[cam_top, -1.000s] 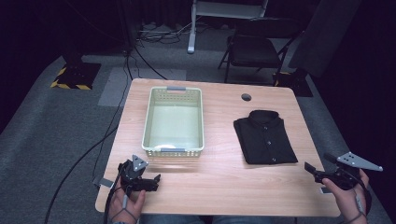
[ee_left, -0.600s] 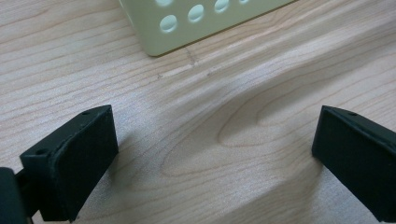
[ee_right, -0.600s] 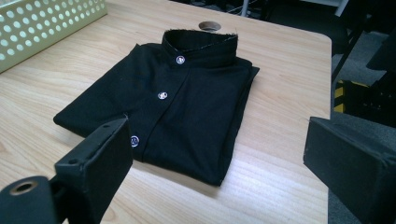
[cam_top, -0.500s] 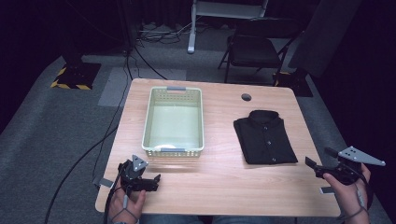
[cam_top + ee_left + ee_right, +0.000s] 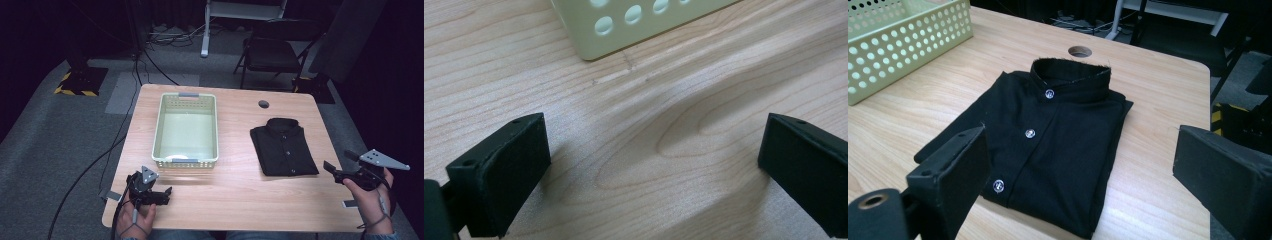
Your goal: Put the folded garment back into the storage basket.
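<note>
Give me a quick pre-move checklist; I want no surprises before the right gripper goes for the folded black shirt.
1. Right gripper jaws wide open: ok.
2. Black shirt folded flat, buttons up: ok.
3. Table bare between right gripper and shirt: ok.
4. Basket stands apart from the shirt: ok.
5. Left gripper open, low over bare wood by the basket's near corner: ok.
6. Basket fully empty: cannot tell; something pale at its near wall.

left gripper [image 5: 167, 192] fingers apart, right gripper [image 5: 327, 166] likewise
</note>
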{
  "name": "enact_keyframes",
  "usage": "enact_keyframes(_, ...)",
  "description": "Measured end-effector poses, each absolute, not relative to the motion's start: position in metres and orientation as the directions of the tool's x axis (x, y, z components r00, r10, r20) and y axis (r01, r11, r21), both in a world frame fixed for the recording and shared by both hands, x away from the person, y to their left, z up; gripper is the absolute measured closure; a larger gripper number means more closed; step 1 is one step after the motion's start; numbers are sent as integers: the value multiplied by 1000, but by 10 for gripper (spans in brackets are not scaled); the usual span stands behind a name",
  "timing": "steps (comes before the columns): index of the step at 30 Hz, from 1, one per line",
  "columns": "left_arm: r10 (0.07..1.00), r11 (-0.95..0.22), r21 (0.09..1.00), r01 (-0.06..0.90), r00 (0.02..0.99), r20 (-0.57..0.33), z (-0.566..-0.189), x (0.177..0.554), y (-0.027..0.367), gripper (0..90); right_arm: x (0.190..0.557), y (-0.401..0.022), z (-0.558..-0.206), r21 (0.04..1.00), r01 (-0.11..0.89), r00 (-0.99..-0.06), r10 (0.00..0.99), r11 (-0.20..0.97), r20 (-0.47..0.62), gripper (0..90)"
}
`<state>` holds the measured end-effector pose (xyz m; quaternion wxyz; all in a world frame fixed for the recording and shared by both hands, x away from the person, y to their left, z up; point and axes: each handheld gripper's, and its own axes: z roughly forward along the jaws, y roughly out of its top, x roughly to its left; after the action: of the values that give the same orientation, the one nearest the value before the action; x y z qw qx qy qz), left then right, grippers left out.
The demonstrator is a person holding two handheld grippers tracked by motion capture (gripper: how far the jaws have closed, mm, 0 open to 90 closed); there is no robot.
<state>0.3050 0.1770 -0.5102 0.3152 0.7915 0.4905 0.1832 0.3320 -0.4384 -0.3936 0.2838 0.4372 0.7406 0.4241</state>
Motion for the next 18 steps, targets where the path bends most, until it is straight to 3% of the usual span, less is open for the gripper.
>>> enact_keyframes(18,891,-321,678,661,453,-20,-510,305,177,4,355,-425,-381,880,392,-453,889,269,-70,80)
